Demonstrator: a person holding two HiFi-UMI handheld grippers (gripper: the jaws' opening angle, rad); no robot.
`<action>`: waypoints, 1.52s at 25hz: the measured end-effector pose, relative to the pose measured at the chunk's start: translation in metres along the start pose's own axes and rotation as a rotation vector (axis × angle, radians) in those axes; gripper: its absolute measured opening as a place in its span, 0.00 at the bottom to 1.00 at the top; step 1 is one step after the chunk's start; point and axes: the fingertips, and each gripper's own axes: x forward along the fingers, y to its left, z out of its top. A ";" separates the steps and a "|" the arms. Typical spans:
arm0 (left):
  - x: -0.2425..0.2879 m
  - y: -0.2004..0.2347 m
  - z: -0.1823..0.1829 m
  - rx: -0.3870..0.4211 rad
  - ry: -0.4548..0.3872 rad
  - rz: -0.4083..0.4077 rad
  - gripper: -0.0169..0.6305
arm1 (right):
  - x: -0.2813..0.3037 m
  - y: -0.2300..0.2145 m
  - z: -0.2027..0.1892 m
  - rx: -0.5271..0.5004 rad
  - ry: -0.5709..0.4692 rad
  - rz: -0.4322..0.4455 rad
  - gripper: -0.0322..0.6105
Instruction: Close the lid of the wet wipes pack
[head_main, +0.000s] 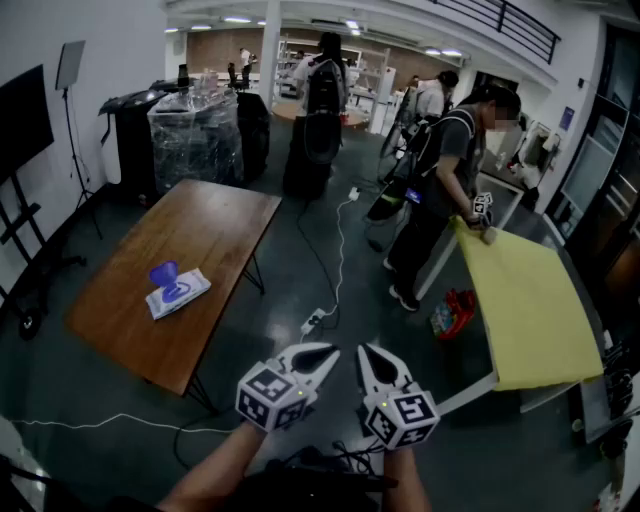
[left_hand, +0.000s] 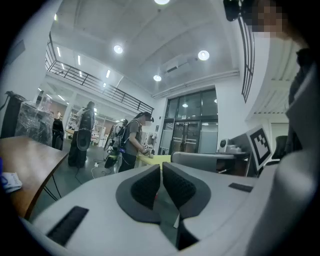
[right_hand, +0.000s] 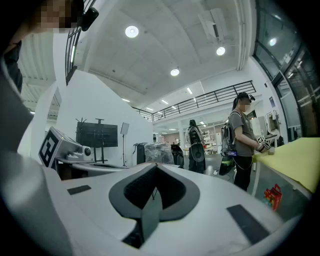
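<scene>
The wet wipes pack (head_main: 178, 293) lies flat on the brown wooden surface (head_main: 215, 235), toward its near left part, in the head view at about 10 o'clock from the two grippers and well apart from them. Its blue lid (head_main: 165, 273) stands up open at the pack's 11 o'clock end. In the left gripper view the pack (left_hand: 10, 181) shows only as a small pale shape at the picture's 9 o'clock edge, on the same surface.

The left hand-held gripper (head_main: 322, 354) is held out over the dark floor, its jaws closed on each other with nothing between them; its own view (left_hand: 161, 169) shows the dark pads meeting with only a thin slit. Just beside it at 3 o'clock, the right hand-held gripper (head_main: 370, 354) is likewise closed and empty, the pads together in its view (right_hand: 154, 172).

A white cable (head_main: 340, 235) runs across the floor to a power strip (head_main: 313, 320) between the surface and a yellow-topped table (head_main: 525, 300) at 2 o'clock. A person with a backpack (head_main: 450, 170) stands at that table's far end. At 12 o'clock beyond the surface stands a plastic-wrapped stack (head_main: 195, 135).
</scene>
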 end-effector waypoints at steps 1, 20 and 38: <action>0.001 0.000 -0.001 -0.002 -0.008 -0.005 0.05 | 0.000 -0.001 -0.001 0.007 -0.003 -0.002 0.07; -0.020 0.022 0.008 0.008 -0.042 0.053 0.05 | 0.014 0.015 -0.002 0.003 0.006 0.024 0.07; -0.096 0.120 0.009 -0.011 -0.072 0.313 0.05 | 0.110 0.091 -0.005 -0.022 0.037 0.257 0.07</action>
